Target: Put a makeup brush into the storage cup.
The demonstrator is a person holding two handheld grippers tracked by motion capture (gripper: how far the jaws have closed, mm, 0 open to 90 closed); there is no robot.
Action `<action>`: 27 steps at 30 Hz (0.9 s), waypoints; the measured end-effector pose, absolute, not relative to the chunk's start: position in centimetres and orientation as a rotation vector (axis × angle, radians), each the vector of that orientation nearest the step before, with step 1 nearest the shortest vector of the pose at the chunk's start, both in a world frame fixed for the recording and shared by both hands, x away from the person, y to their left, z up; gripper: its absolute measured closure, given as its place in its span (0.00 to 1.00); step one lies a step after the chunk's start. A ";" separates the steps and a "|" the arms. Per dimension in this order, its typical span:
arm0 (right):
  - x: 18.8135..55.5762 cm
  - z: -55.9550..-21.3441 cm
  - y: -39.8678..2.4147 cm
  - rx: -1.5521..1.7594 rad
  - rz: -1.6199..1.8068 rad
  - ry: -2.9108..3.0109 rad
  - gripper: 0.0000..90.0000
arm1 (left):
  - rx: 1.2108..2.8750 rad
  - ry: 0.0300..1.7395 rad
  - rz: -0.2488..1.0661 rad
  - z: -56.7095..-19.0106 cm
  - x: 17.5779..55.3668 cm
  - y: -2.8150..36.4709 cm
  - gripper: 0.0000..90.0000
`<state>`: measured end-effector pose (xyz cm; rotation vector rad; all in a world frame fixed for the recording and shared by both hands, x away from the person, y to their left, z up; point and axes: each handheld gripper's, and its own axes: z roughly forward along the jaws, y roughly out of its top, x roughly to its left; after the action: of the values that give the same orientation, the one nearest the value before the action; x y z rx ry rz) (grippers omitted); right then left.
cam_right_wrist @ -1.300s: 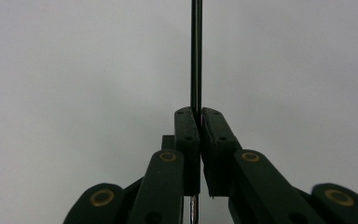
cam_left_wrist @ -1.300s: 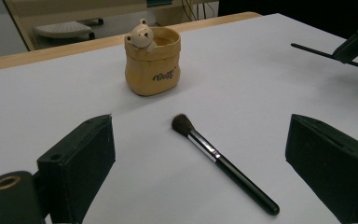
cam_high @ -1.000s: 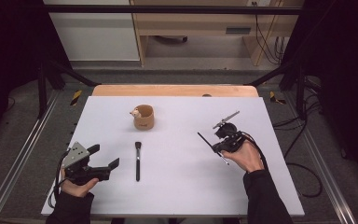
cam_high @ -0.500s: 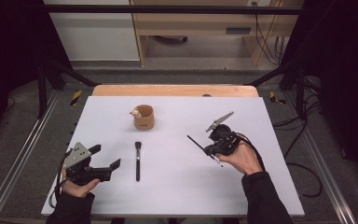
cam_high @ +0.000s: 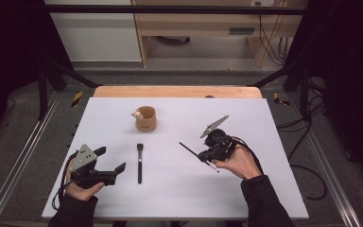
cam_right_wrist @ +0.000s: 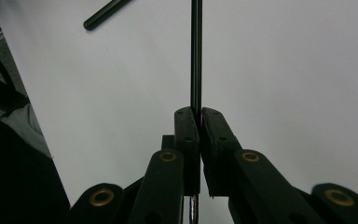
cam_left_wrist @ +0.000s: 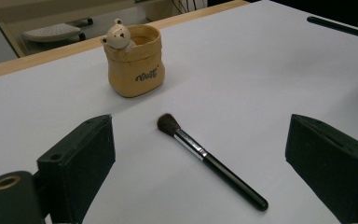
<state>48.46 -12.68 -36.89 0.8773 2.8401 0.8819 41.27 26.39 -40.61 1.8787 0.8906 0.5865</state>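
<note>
The right gripper [cam_high: 203,156], clamping a thin black brush handle [cam_right_wrist: 196,56], is needing a steady, level carry toward the bear-faced pot [cam_high: 145,118].

White table [cam_high: 264,189]: cup [cam_high: 145,119], brush [cam_high: 139,163]

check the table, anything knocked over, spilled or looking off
Nothing stands out. The bear-trimmed tan pot stands upright, the makeup brush lies flat on the white table in front of it, undamaged, and nothing is spilled. The right gripper is shut on a thin black stick.
</note>
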 end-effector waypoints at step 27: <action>47.2 -36.4 -10.3 0.725 0.890 2.950 0.95 | 2.136 0.639 0.647 -38.6 41.4 21.0 0.08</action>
<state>47.17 -10.27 -36.42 0.7252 2.9503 0.8902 41.38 21.00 -38.60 2.1357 0.6394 0.6470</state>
